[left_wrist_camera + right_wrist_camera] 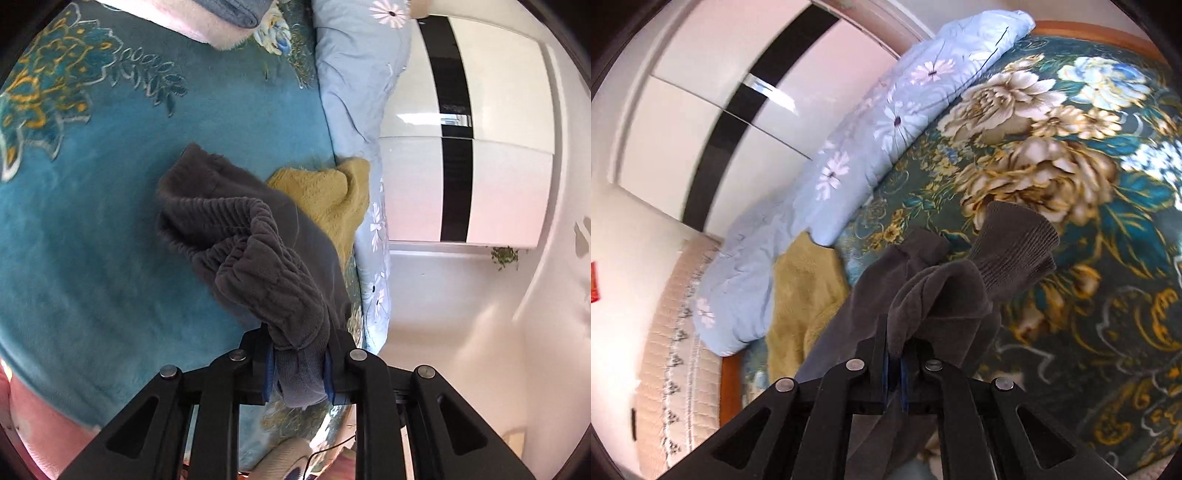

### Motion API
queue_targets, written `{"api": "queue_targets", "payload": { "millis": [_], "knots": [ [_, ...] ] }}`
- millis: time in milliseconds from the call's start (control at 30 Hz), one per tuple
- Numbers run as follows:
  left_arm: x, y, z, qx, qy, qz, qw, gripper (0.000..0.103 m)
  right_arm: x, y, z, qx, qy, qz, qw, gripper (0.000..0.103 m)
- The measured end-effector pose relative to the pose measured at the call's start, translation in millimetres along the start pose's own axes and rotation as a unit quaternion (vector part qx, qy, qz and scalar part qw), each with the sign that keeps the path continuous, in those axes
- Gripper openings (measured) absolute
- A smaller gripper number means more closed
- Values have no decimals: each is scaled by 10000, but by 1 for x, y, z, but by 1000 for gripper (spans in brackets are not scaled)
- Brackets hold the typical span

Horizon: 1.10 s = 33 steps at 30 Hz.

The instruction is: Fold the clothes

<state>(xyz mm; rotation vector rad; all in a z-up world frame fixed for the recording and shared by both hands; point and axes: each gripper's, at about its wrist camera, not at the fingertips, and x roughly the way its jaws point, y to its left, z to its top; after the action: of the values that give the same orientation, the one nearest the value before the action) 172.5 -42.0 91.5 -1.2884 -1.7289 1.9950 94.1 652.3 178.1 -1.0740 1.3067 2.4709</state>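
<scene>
**Both tongs hold the grey pants over the bed**

I see my left tongs [300,363] pinched tight on the grey pants [236,236]. The cloth is squeezed between the blue pads [269,373]. The stretchy waistband [258,266] bunches up just past the tongs and hangs over the teal blanket [92,240] on the bed. The far end of the pants droops down toward the blanket.

My right tongs [894,373] are almost closed, with a fold of the same grey pants [923,295] caught between them. A ribbed cuff [1015,251] sticks up past these tongs. More grey cloth falls down under them, to the left.

A yellow fuzzy garment [328,199] lies on the bed just behind the pants, partly hidden by them. In the right view the same yellow garment [805,295] sits near the bed's edge. Next to it is a light blue quilt with white flowers [871,133], bunched along the side of the bed. The blanket [1071,166] has big gold and white flowers there. Past the bed stands a white wardrobe with a black stripe [491,147].
</scene>
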Motion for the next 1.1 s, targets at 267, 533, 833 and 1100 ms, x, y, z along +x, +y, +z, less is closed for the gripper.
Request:
{"api": "queue_targets", "payload": {
  "millis": [267,533,833,1100],
  "knots": [
    [38,0,61,-571,-39,306,9979,20,103,42,30,403,571,-737,9948,4],
    [69,24,103,-909,-101,197,9956,20,174,67,46,450,530,-608,9957,4],
    [88,52,121,-1065,-246,-153,9939,23,195,58,42,429,452,64,9980,29],
    [62,59,105,-930,-699,-695,9908,49,128,5,50,205,-137,373,9990,52]
  ]
}}
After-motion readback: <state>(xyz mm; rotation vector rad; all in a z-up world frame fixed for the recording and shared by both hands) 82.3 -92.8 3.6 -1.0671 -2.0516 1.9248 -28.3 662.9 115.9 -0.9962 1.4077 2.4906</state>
